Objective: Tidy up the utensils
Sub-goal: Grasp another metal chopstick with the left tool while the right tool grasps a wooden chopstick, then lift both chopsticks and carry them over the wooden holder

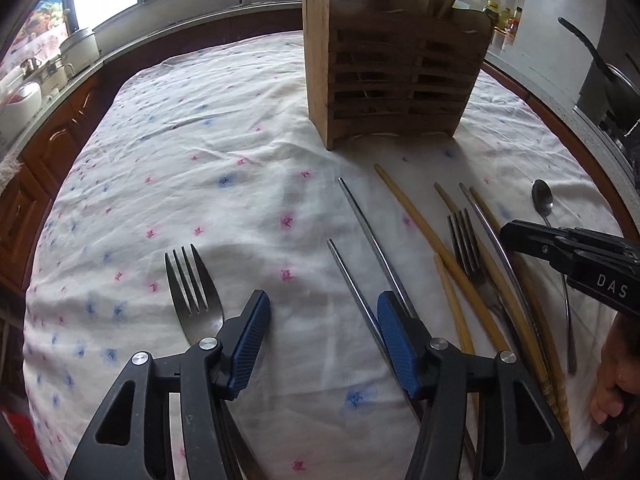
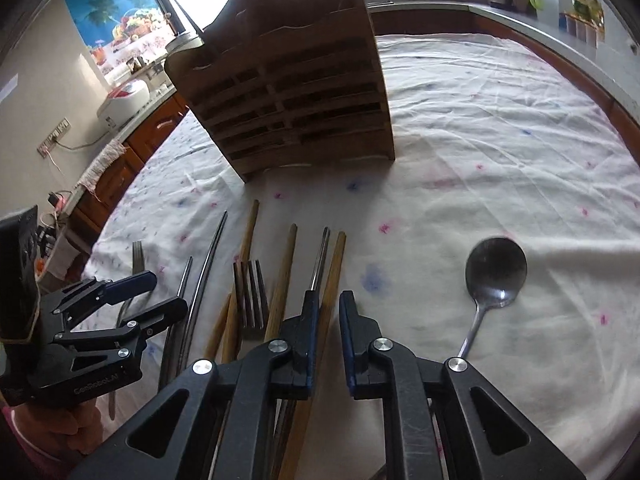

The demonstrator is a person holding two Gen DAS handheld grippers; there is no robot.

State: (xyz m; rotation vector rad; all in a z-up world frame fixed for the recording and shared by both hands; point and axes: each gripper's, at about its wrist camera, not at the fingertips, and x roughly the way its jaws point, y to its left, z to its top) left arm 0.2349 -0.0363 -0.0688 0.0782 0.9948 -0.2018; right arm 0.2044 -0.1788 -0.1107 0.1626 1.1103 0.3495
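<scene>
L gripper [image 1: 324,312] jaws half open over the cloth [image 1: 224,128], nothing between; a fork [image 1: 192,284] just outside its left finger, steel chopsticks [image 1: 360,240] by its right one. R gripper [image 2: 330,312] jaws narrow, empty, beside wooden chopsticks [image 2: 334,276]; spoon [image 2: 494,272] further right. Holder [image 2: 296,92] stands behind

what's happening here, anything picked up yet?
A person holds a tool in each hand over a cloth-covered table. Forks, metal and wooden chopsticks and a spoon lie loose in front of a wooden utensil holder. The left tool is open, with bare cloth between its fingers, a fork on one side and metal chopsticks on the other. The right tool is nearly closed and holds nothing.
</scene>
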